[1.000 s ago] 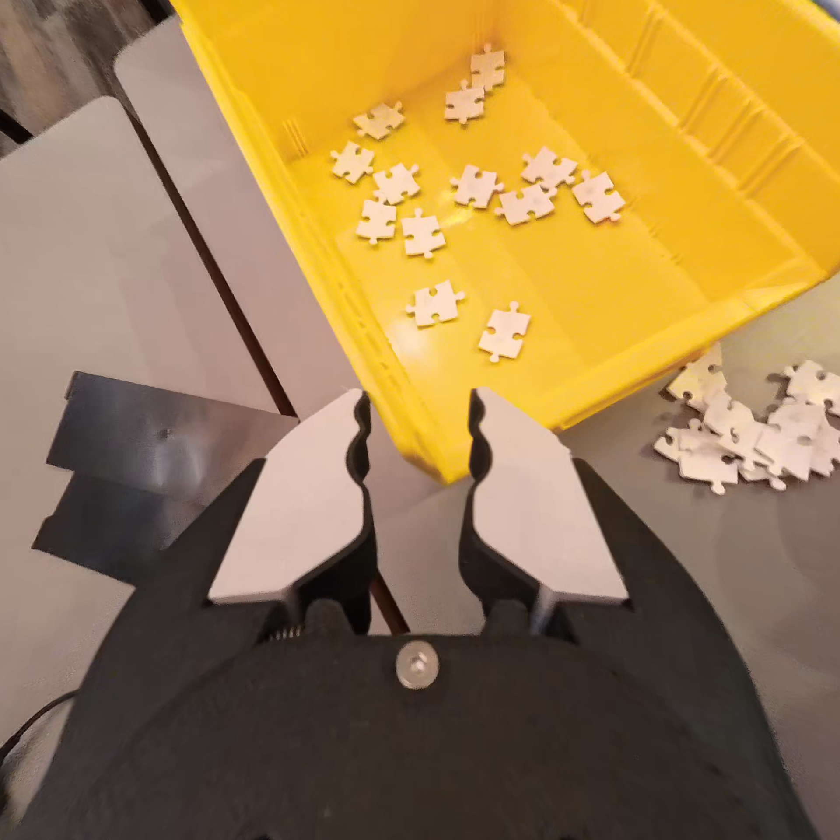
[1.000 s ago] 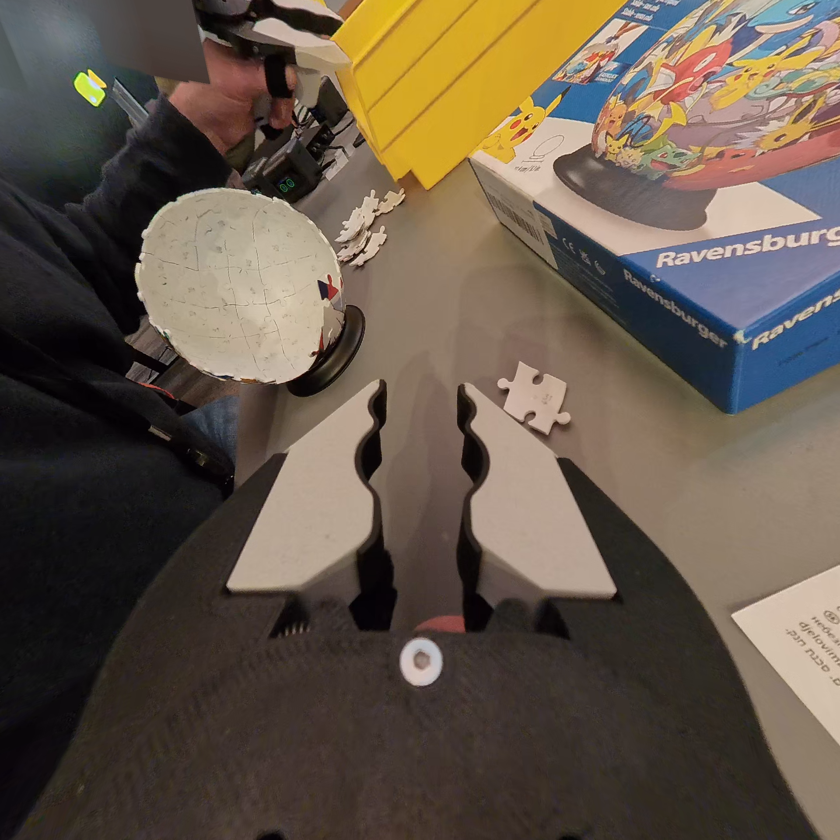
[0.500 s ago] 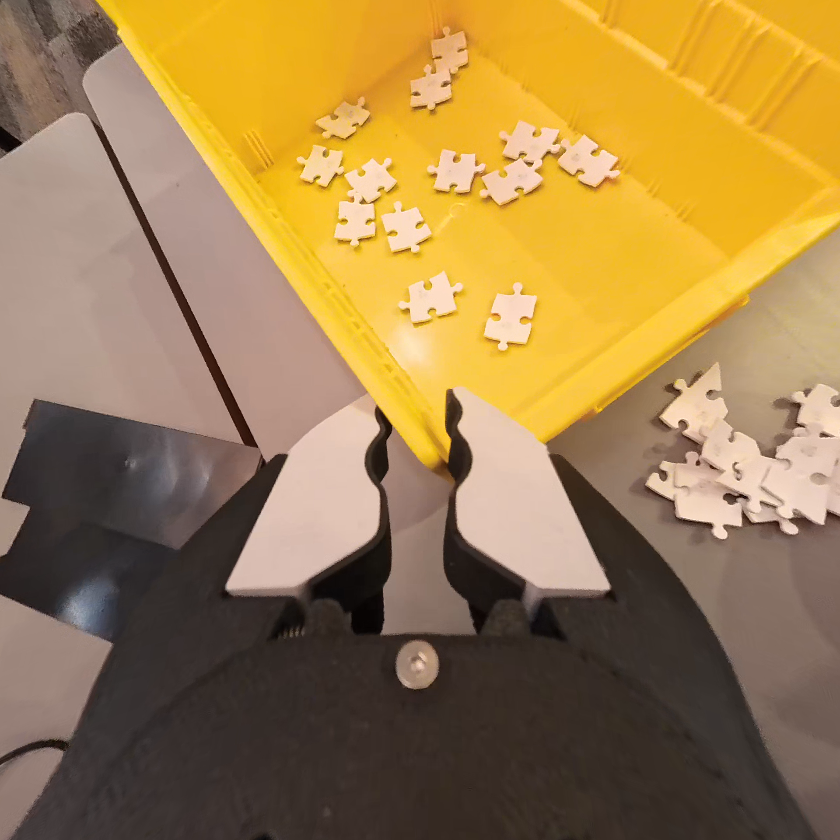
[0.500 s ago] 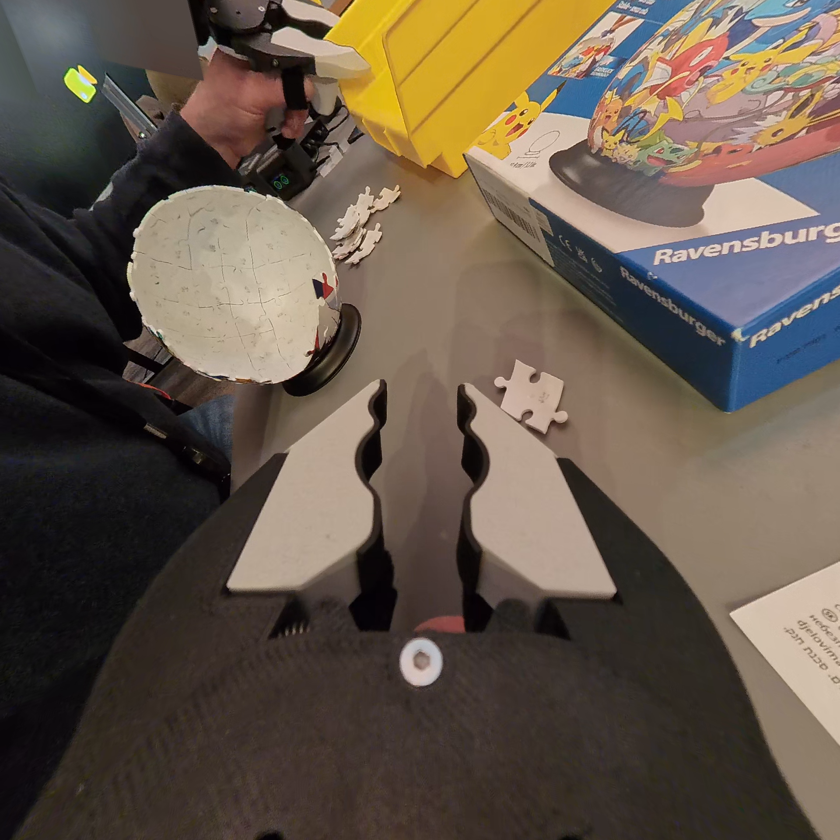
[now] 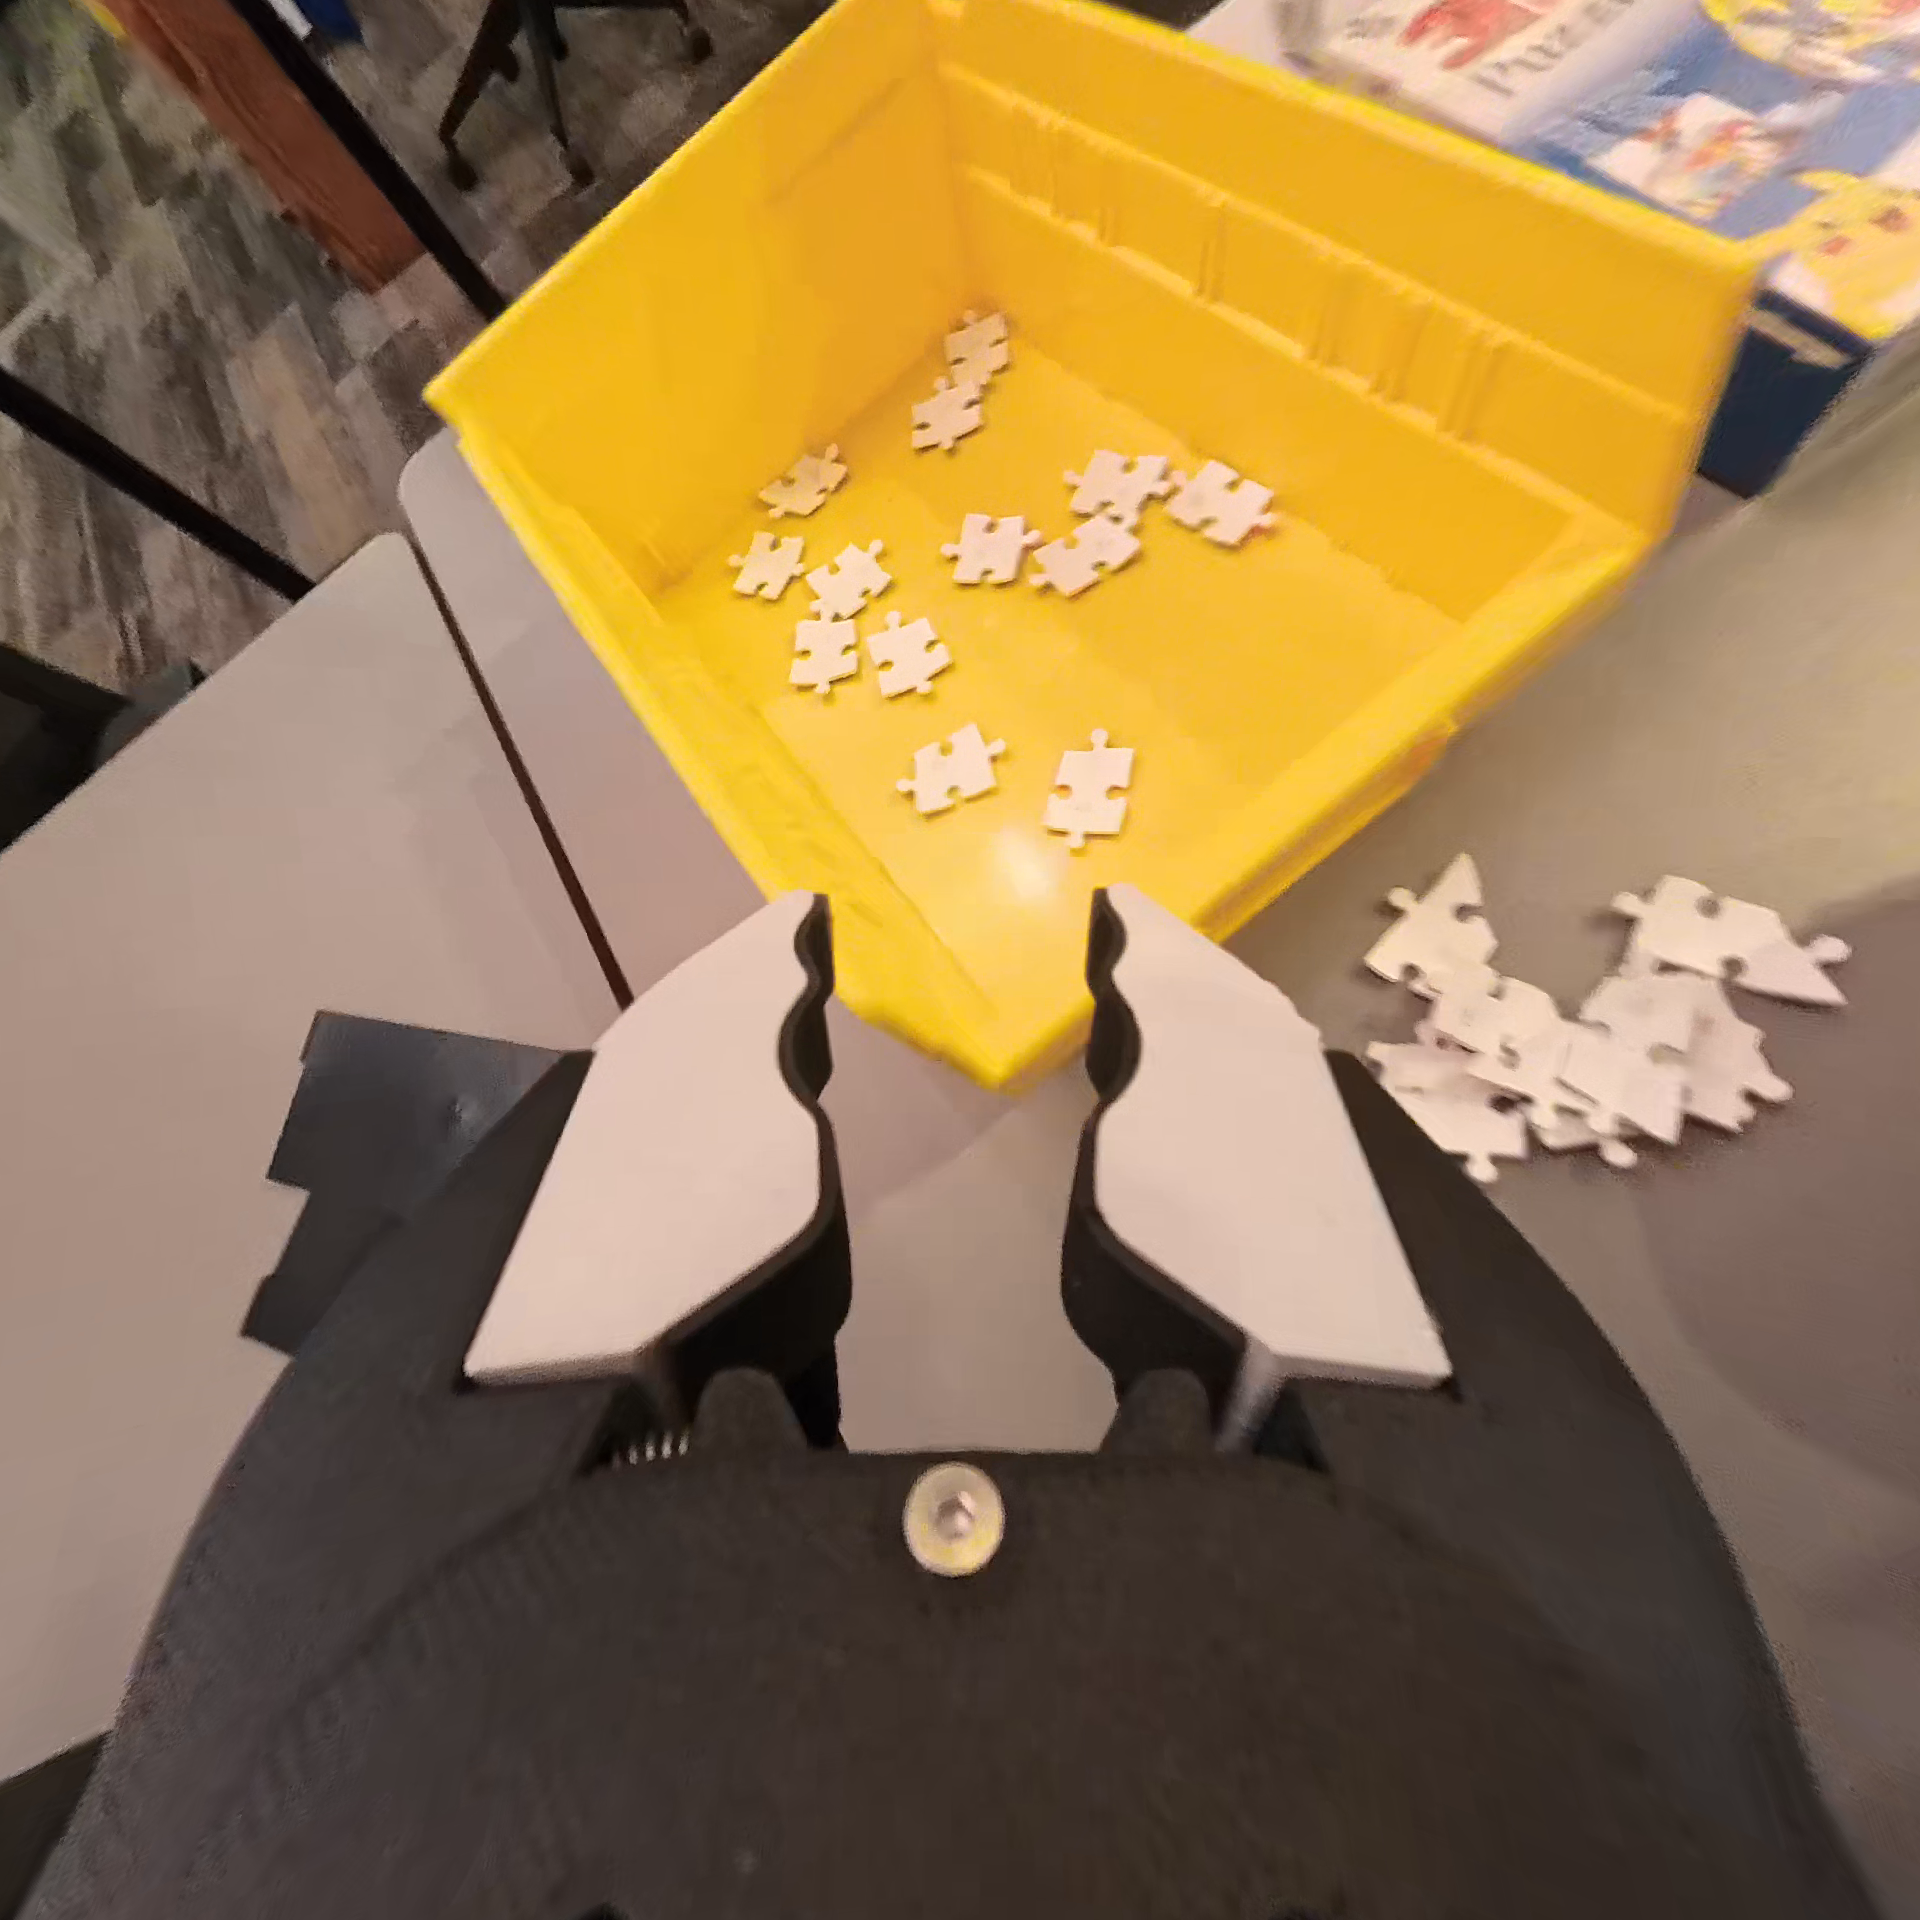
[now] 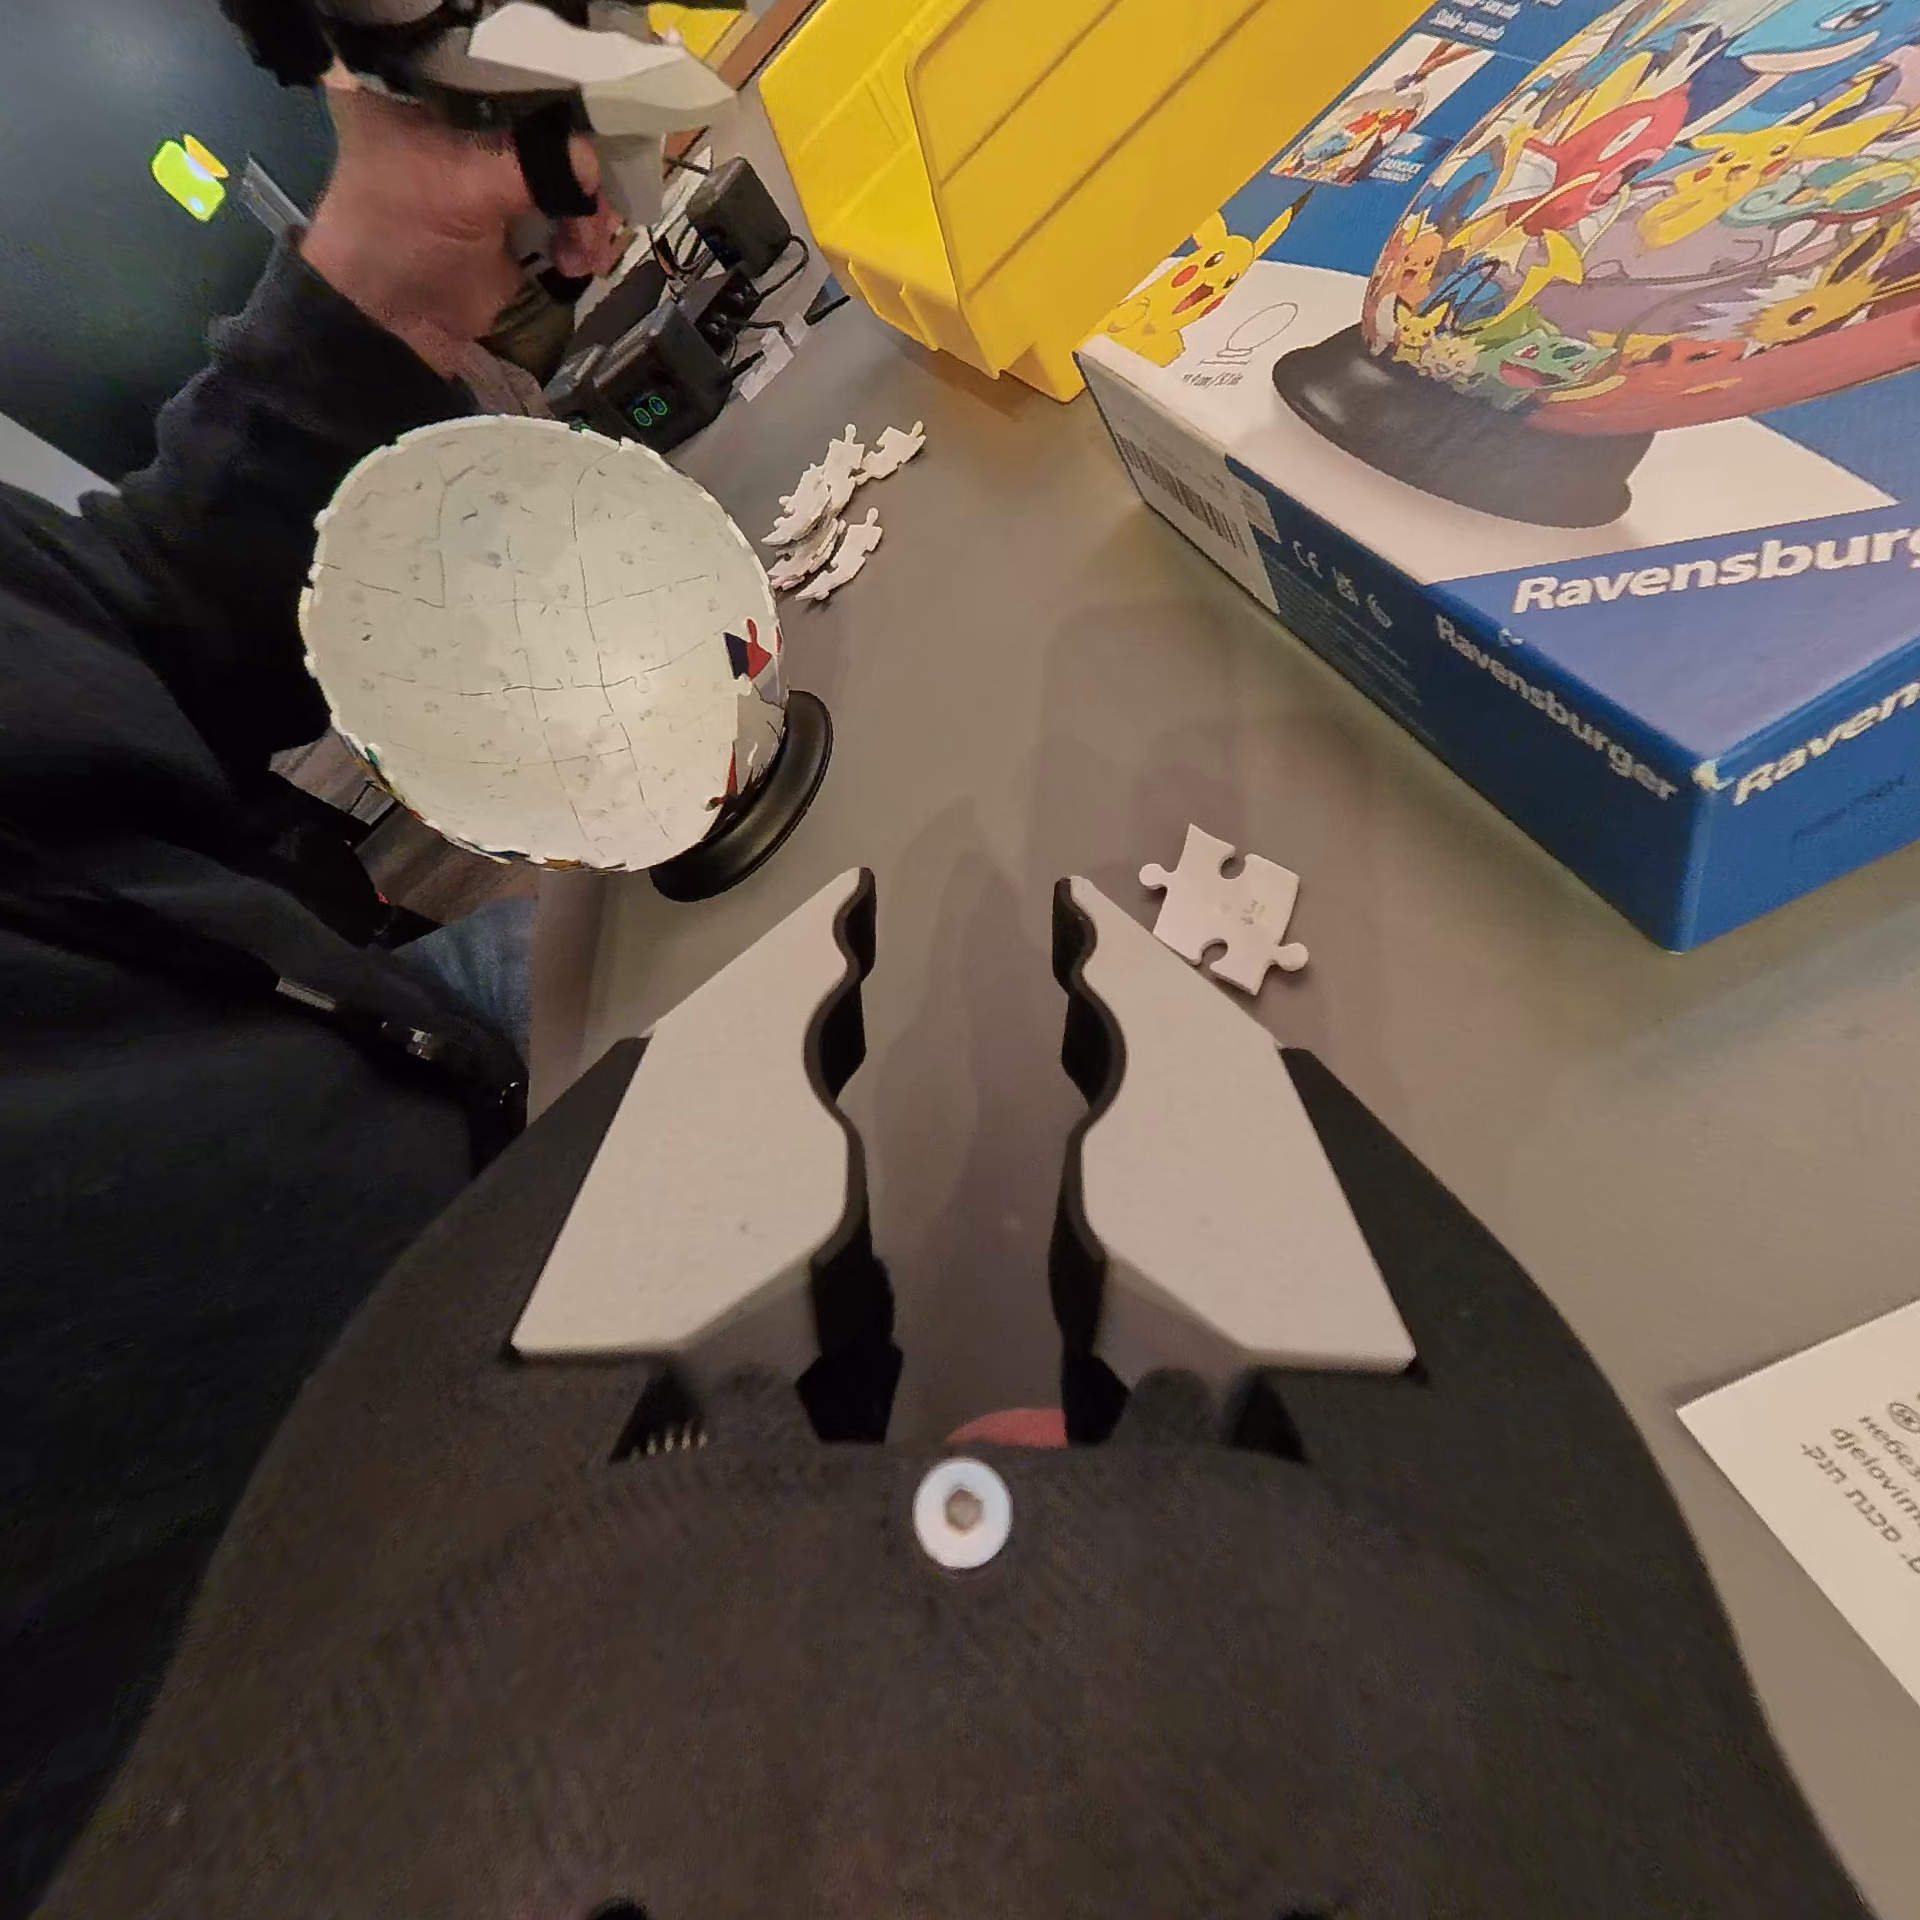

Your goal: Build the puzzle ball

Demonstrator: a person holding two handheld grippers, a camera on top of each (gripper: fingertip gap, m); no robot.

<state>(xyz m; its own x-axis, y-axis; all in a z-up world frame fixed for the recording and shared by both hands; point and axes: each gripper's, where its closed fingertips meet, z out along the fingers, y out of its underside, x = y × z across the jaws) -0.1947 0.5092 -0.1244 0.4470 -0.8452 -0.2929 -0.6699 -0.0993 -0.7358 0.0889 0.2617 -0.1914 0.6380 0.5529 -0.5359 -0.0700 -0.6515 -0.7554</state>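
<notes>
**Both tongs empty, next piece is the job**

Right gripper [image 6: 964, 899] is open, nothing in it, hanging just over the grey table [image 6: 1039, 665]. A single loose piece [image 6: 1226, 920] lies face down just off its right fingertip, so that's probably the easiest grab: tilt the tips down, pinch an edge rather than a tab, lift slowly so it doesn't skate. Off to its left, the half-built puzzle ball [image 6: 540, 644] sits tilted on its black stand [image 6: 764, 805], white inside showing, open rim towards the person.

Left gripper [image 5: 958, 914] is open and empty too, tips straddling the near corner of the yellow bin [image 5: 686, 343]. Inside, about a dozen white pieces [image 5: 966, 545] are scattered flat on the floor, mostly separate. To its right, outside the bin, a small heap of pieces [image 5: 1590, 1029] overlaps on the table. Farthest out is the blue puzzle box [image 6: 1538, 582]; can't see what's in it.
</notes>
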